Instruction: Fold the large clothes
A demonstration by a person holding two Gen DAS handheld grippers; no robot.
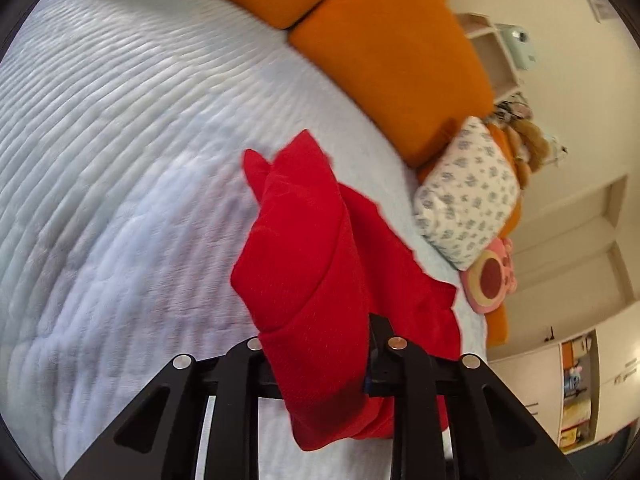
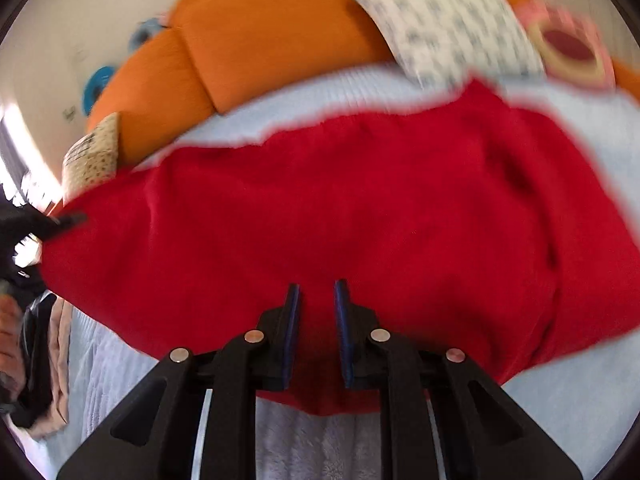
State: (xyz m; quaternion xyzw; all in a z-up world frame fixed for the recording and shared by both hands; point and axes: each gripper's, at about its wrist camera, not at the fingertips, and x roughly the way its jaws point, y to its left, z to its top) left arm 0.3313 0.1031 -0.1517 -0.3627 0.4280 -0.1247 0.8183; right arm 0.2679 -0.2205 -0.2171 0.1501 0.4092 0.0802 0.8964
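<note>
My left gripper (image 1: 320, 356) jaws clamp a bunched edge of the red garment (image 2: 340, 208), my right gripper (image 2: 316, 332) jaws pinch its near hem at 6 o'clock, and it lies on the bed (image 1: 120, 140) with most folding apparently left.

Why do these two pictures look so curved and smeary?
Both views use fisheye lenses, so the bed bulges inside a dark round border. The right wrist view is the smearier: the red garment and patterned pillow have streaked edges, and bright window glare washes out its left side. The left wrist view is only mildly soft, evenly lit by daylight.
</note>
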